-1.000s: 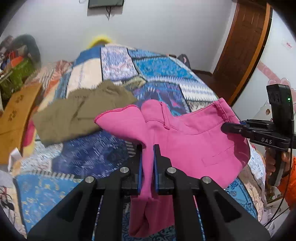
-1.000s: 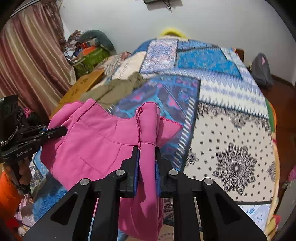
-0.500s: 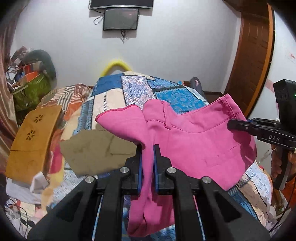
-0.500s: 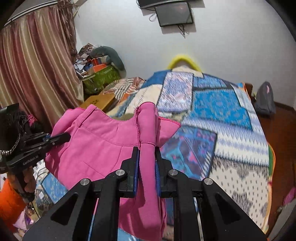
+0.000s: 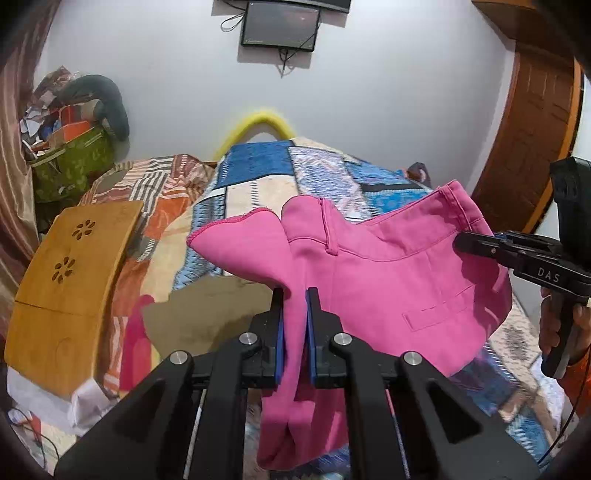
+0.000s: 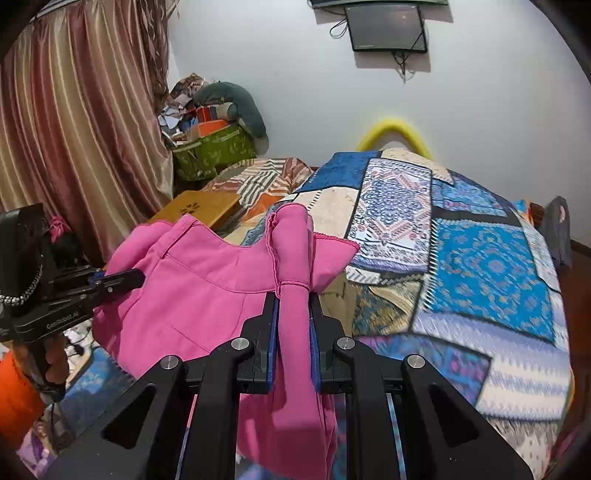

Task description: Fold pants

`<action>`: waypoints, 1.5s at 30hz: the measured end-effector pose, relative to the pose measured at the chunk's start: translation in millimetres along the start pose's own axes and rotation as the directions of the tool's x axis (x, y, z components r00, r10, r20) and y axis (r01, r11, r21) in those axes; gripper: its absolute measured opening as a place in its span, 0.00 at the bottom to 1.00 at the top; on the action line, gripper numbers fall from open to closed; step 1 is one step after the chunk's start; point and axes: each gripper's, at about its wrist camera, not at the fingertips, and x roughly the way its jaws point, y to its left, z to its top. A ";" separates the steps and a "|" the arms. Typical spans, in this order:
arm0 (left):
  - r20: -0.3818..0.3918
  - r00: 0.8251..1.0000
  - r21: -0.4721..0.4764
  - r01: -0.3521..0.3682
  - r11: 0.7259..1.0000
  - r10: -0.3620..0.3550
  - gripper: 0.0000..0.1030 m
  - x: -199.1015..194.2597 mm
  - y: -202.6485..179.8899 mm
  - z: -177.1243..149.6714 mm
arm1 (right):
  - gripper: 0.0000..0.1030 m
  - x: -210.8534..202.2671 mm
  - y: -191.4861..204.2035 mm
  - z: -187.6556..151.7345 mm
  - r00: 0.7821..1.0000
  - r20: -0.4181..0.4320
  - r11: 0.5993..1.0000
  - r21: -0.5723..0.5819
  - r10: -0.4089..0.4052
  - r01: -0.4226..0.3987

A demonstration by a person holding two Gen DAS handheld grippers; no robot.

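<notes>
Bright pink pants (image 5: 388, 280) hang in the air above the bed, stretched by the waistband between both grippers. My left gripper (image 5: 294, 295) is shut on one bunched end of the waistband. The right gripper (image 5: 465, 242) shows at the right edge of the left wrist view, clamped on the other end. In the right wrist view the pink pants (image 6: 207, 291) sag leftwards from my right gripper (image 6: 293, 299), which is shut on a rolled fold. The left gripper (image 6: 138, 276) pinches the far end there. The legs hang down out of sight.
A patchwork bedspread (image 6: 480, 258) covers the bed. Folded olive-brown pants (image 5: 207, 314) lie on it below the pink ones. A wooden board (image 5: 70, 280) stands at the bed's left side, with a green box (image 6: 214, 151) of clutter and a curtain (image 6: 74, 129) behind. A screen (image 5: 280, 24) hangs on the wall.
Both grippers have pulled back from the bed together with the pink pants. The wall, screen and curtain have come into view, and the bed looks farther away. Both grips are unchanged.
</notes>
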 end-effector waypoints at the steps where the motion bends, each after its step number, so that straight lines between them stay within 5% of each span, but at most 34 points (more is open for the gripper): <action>1: -0.007 1.000 0.000 -0.007 1.000 0.007 0.09 8.8 5.5 0.4 | 0.12 11.8 -0.3 1.7 1.000 -0.009 1.000 -0.001 -0.001 0.001; 8: -0.119 0.990 0.028 -0.077 0.997 0.080 0.09 82.6 36.0 -9.7 | 0.13 91.1 -10.3 -1.5 0.995 -0.088 0.999 -0.010 -0.037 0.036; 13: -0.228 0.964 0.050 -0.130 0.990 0.138 0.10 129.5 51.3 -34.2 | 0.16 135.3 -7.7 -16.4 0.972 -0.202 0.992 -0.075 -0.117 0.104; 23: -0.233 0.957 0.044 -0.170 0.984 0.176 0.20 112.2 68.1 -47.1 | 0.33 119.4 -18.6 -17.9 0.956 -0.195 0.974 -0.087 -0.221 0.208; 31: -0.223 0.961 -0.015 -0.171 0.985 0.163 0.20 62.5 69.2 -49.3 | 0.34 37.3 -27.3 -9.7 0.966 -0.108 0.971 0.002 -0.237 0.238; 40: -0.058 0.997 -0.047 -0.061 0.997 0.059 0.20 -77.5 8.6 -27.8 | 0.34 -96.8 45.5 7.0 0.973 0.131 0.978 -0.052 -0.192 0.200; 45: 0.099 0.994 -0.016 -0.050 0.999 0.051 0.21 -173.0 -32.0 -24.2 | 0.34 -162.1 91.8 -3.9 0.965 0.234 0.988 -0.075 -0.116 0.137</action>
